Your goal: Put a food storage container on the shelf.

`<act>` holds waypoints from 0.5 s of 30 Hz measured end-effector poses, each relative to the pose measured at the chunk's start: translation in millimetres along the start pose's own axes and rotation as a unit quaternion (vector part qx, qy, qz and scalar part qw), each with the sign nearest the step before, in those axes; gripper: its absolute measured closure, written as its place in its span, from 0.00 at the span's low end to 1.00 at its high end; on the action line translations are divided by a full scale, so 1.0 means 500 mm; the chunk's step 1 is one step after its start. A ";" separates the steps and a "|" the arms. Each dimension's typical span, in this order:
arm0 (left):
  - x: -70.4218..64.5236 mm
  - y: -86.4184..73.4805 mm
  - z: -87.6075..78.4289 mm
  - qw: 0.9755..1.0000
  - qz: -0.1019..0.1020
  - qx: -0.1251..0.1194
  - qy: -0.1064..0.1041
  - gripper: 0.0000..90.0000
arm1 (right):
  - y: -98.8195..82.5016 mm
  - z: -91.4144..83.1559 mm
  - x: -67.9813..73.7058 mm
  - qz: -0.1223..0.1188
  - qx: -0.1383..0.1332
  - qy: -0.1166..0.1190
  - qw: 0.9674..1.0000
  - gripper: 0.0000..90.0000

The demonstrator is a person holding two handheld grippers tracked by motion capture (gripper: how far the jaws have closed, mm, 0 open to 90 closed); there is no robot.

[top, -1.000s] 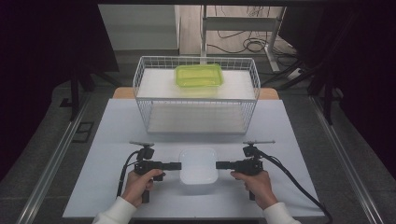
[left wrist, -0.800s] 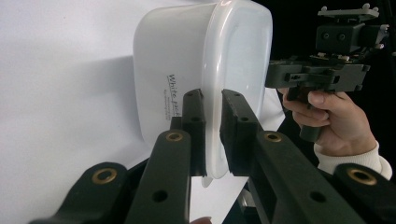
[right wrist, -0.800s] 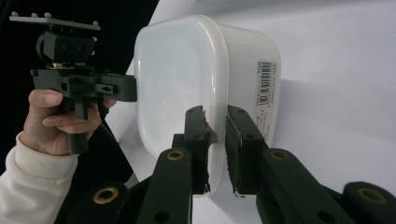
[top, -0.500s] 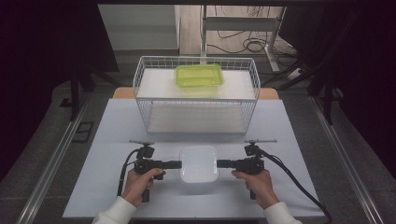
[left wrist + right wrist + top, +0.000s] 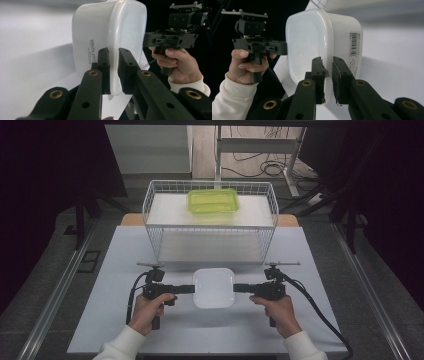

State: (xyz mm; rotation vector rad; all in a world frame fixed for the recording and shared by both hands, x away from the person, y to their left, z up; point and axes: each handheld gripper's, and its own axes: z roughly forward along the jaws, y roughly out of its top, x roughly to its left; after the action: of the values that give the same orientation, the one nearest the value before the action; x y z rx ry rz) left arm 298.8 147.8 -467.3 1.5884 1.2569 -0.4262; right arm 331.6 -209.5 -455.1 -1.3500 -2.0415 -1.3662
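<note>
Black jaws of the left gripper (image 5: 113, 72) were clamped narrow on the rim of a white plastic container (image 5: 110, 37), one jaw on the lid side and one against the wall that carried handwritten lettering. The right gripper (image 5: 327, 77) pinched the opposite rim the same way, its jaws closed on the edge beside a barcode label (image 5: 354, 46). From above, the container (image 5: 214, 287) sat between the two grippers, the left gripper (image 5: 186, 289) touching its left edge and the right gripper (image 5: 241, 288) its right edge; whether it rested on the table or was lifted could not be told. Each gripper was held in one hand (image 5: 147, 310), with white sleeves (image 5: 122, 346) at the bottom edge. Beneath lay a white table (image 5: 320, 270). Farther back stood a white wire basket (image 5: 210, 227), and on its top shelf lay a green container (image 5: 212, 201), well apart from the grippers.
</note>
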 end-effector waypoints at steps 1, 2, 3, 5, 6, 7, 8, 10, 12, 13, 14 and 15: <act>-0.005 0.006 -0.003 1.000 0.003 -0.002 0.000 0.90 | 0.006 -0.002 0.004 -0.003 -0.001 0.001 1.000 0.89; -0.009 0.011 -0.005 1.000 0.006 -0.003 0.002 0.90 | 0.012 -0.005 0.008 -0.006 -0.003 0.002 1.000 0.89; -0.014 0.018 -0.009 1.000 0.009 -0.004 0.002 0.90 | 0.016 -0.007 0.012 -0.007 -0.005 0.002 1.000 0.89; -0.028 0.034 -0.017 1.000 0.017 -0.008 0.003 0.90 | 0.034 -0.016 0.025 -0.013 -0.015 0.008 1.000 0.89; -0.033 0.039 -0.020 1.000 0.020 -0.008 0.004 0.90 | 0.034 -0.016 0.025 -0.013 -0.015 0.008 1.000 0.89; -0.039 0.046 -0.024 1.000 0.023 -0.010 0.004 0.90 | 0.038 -0.019 0.029 -0.016 -0.018 0.008 1.000 0.89; -0.046 0.053 -0.027 1.000 0.025 -0.011 0.004 0.90 | 0.043 -0.022 0.034 -0.017 -0.020 0.010 1.000 0.89; -0.058 0.066 -0.034 0.999 0.031 -0.014 0.005 0.90 | 0.054 -0.030 0.043 -0.021 -0.026 0.013 0.999 0.89; -0.070 0.078 -0.041 0.999 0.037 -0.017 0.007 0.90 | 0.067 -0.037 0.056 -0.029 -0.032 0.012 0.999 0.89; -0.076 0.084 -0.045 0.999 0.040 -0.019 0.007 0.90 | 0.077 -0.043 0.065 -0.032 -0.035 0.014 0.999 0.89; -0.082 0.090 -0.049 0.999 0.042 -0.020 0.008 0.90 | 0.077 -0.043 0.065 -0.032 -0.035 0.014 0.999 0.89; -0.090 0.097 -0.054 0.999 0.046 -0.022 0.008 0.90 | 0.083 -0.046 0.070 -0.036 -0.039 0.014 0.999 0.89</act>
State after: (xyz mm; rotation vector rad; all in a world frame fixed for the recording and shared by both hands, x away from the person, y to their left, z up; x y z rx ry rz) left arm 315.1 151.4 -398.1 1.6088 1.1925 -0.3259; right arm 344.5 -207.1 -397.4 -1.2930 -2.0559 -1.4999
